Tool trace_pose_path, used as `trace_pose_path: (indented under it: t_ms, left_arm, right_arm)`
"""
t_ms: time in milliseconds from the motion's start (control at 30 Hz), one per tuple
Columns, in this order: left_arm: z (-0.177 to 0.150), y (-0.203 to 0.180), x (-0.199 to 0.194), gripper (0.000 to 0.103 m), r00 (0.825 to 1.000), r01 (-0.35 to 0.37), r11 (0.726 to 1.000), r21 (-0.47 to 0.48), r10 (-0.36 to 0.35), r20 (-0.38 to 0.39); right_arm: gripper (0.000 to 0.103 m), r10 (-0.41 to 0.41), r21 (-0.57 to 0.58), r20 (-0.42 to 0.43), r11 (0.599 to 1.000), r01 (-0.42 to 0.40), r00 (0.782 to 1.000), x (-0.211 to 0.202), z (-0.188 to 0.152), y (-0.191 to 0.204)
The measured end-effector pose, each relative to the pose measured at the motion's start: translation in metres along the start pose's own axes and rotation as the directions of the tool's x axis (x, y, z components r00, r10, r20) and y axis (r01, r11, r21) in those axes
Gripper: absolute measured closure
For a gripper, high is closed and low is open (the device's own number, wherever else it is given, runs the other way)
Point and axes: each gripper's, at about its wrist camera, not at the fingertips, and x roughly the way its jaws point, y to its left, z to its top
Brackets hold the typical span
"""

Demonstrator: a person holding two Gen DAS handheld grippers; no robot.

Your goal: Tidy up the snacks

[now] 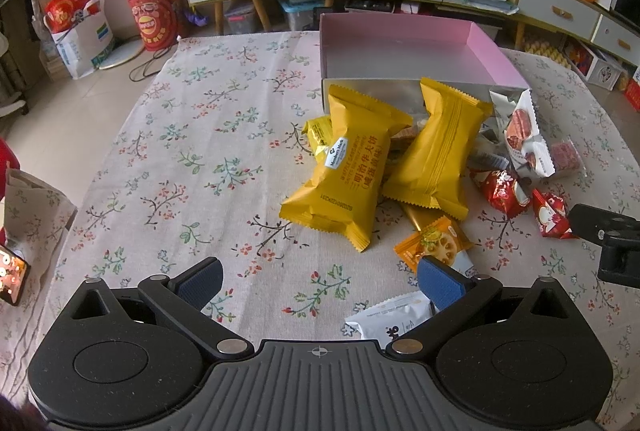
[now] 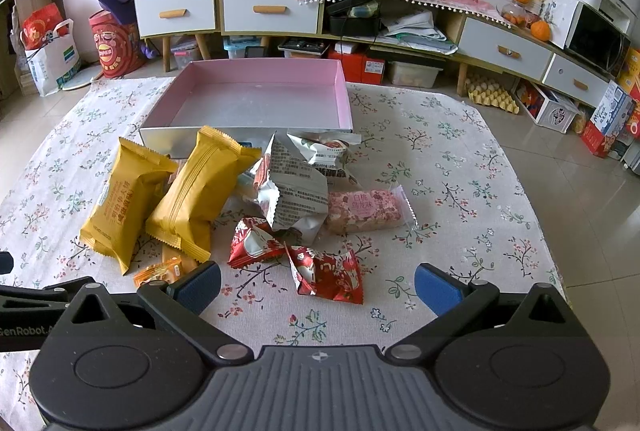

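A pile of snack packets lies on the floral tablecloth in front of an empty pink box (image 1: 492, 47) (image 2: 340, 91). Two big yellow packets (image 1: 344, 171) (image 2: 200, 195) lean together at its left. Silver-white packets (image 2: 292, 191), a pink bar (image 2: 364, 211), red packets (image 2: 324, 271) (image 1: 504, 191) and a small orange packet (image 1: 432, 243) (image 2: 160, 271) lie around them. A white packet (image 1: 388, 319) rests by my left gripper's right finger. My left gripper (image 1: 320, 283) hovers open near the table's front, nothing between its fingers. My right gripper (image 2: 318, 287) is open just short of the red packets.
Low cabinets with white drawers (image 2: 176, 11) line the far wall, with bags (image 1: 80, 31) and boxes on the floor. The other gripper's black body (image 1: 612, 239) shows at the right edge of the left wrist view. A phone (image 1: 12, 279) lies at the table's left edge.
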Motion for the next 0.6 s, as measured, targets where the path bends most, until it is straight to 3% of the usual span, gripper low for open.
trace_pose_path:
  t_ms: [600]
  left_arm:
    - [0.0044,0.0037,0.0009,0.0,1.0,-0.007,1.0,-0.007,0.008,0.029]
  right_arm:
    - [0.015,0.011,-0.002,0.014,1.0,-0.011,1.0,0.0005,-0.0005,-0.001]
